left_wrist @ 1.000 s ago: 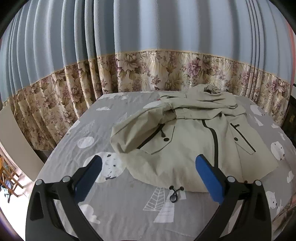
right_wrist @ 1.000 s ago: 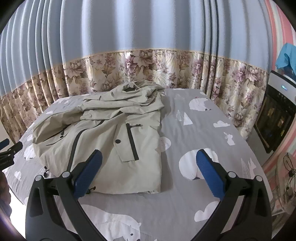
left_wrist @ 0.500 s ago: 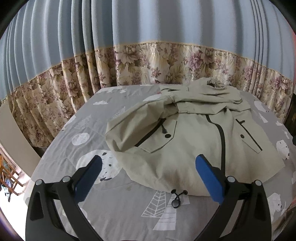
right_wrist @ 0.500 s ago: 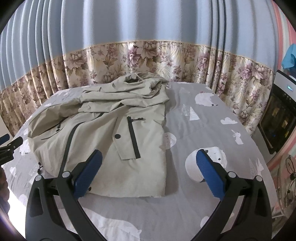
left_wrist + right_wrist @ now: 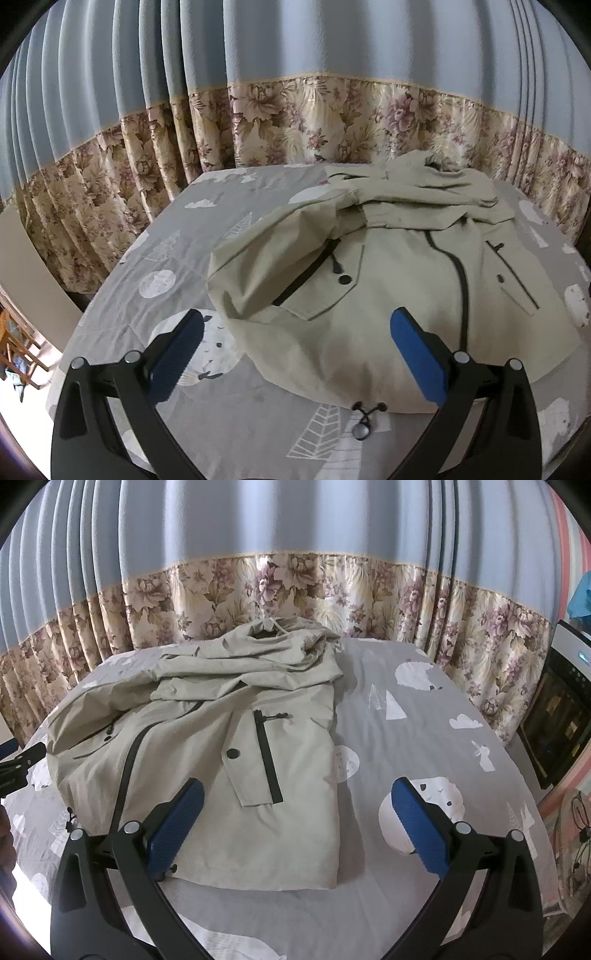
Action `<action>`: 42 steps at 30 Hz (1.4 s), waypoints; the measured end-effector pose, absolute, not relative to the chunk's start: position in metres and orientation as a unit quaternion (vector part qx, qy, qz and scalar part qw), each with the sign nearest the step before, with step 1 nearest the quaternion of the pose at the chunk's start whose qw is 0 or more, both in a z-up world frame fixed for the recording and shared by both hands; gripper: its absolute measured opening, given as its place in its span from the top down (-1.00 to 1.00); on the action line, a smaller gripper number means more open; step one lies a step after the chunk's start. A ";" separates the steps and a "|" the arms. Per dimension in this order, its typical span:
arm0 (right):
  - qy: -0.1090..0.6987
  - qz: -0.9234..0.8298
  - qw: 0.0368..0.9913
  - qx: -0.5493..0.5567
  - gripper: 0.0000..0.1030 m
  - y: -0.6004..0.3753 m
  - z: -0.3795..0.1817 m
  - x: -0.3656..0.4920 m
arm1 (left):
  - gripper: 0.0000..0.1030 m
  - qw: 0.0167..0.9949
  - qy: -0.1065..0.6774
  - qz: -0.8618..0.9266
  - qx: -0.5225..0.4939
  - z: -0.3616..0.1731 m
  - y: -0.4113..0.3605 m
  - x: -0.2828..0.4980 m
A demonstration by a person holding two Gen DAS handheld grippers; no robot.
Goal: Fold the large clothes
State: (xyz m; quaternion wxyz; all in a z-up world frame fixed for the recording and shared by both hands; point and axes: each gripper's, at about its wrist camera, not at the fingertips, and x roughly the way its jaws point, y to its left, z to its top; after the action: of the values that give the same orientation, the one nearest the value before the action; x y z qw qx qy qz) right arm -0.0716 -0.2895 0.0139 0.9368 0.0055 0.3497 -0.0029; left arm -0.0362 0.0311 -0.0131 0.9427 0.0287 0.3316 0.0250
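Note:
A beige hooded jacket (image 5: 388, 295) with black zips lies front up on a bed with a grey patterned sheet (image 5: 177, 258). Its sleeves are folded across the chest and the hood is bunched at the far end. A black drawcord (image 5: 364, 424) hangs from the near hem. My left gripper (image 5: 295, 350) is open and empty above the hem's left part. In the right wrist view the jacket (image 5: 221, 746) lies left of centre. My right gripper (image 5: 295, 827) is open and empty above the hem's right corner. The left gripper's tip (image 5: 22, 760) shows at that view's left edge.
Blue curtains with a floral lower band (image 5: 332, 122) hang behind the bed. A dark appliance (image 5: 554, 716) stands to the bed's right, with a fan (image 5: 580, 834) on the floor. Wooden furniture (image 5: 18, 350) stands to the bed's left. Bare sheet (image 5: 424, 738) lies right of the jacket.
Both grippers have moved forward and lower toward the jacket's near hem, so the jacket looks larger. Both stay open. The jacket has not moved.

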 end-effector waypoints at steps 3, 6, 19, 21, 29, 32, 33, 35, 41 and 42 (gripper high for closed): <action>0.352 -0.003 0.936 0.007 -0.94 -0.290 0.011 -0.068 | -0.96 0.941 0.337 0.027 0.027 -0.016 0.033 -0.032; 0.352 -0.003 0.936 0.008 -0.94 -0.291 0.010 -0.068 | -0.96 0.940 0.337 0.031 0.032 -0.016 0.033 -0.031; 0.363 0.003 0.932 0.009 -0.94 -0.296 -0.001 -0.056 | -0.96 0.938 0.342 0.031 0.038 -0.022 0.033 -0.026; 0.364 0.000 0.931 0.009 -0.94 -0.297 -0.003 -0.055 | -0.96 0.939 0.341 0.030 0.036 -0.024 0.033 -0.025; 0.366 0.004 0.931 0.015 -0.94 -0.296 -0.008 -0.056 | -0.96 0.936 0.348 0.037 0.045 -0.028 0.036 -0.018; 0.369 0.004 0.929 0.012 -0.94 -0.295 -0.011 -0.056 | -0.96 0.936 0.348 0.031 0.039 -0.028 0.035 -0.018; 0.369 0.004 0.929 0.012 -0.94 -0.295 -0.011 -0.055 | -0.96 0.936 0.348 0.032 0.040 -0.027 0.034 -0.018; 0.368 0.003 0.930 0.012 -0.94 -0.295 -0.011 -0.055 | -0.96 0.936 0.348 0.030 0.042 -0.027 0.032 -0.018; 0.373 -0.005 0.928 0.016 -0.94 -0.300 -0.017 -0.056 | -0.96 0.934 0.352 0.031 0.049 -0.030 0.034 -0.016; 0.378 -0.006 0.926 0.017 -0.94 -0.302 -0.020 -0.056 | -0.96 0.934 0.353 0.032 0.049 -0.031 0.037 -0.014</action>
State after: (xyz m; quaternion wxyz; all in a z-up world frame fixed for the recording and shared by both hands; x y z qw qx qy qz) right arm -0.0556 -0.3016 -0.0203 0.9257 0.0171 0.3777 -0.0056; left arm -0.0144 0.0365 -0.0314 0.9340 0.0491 0.3525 0.0316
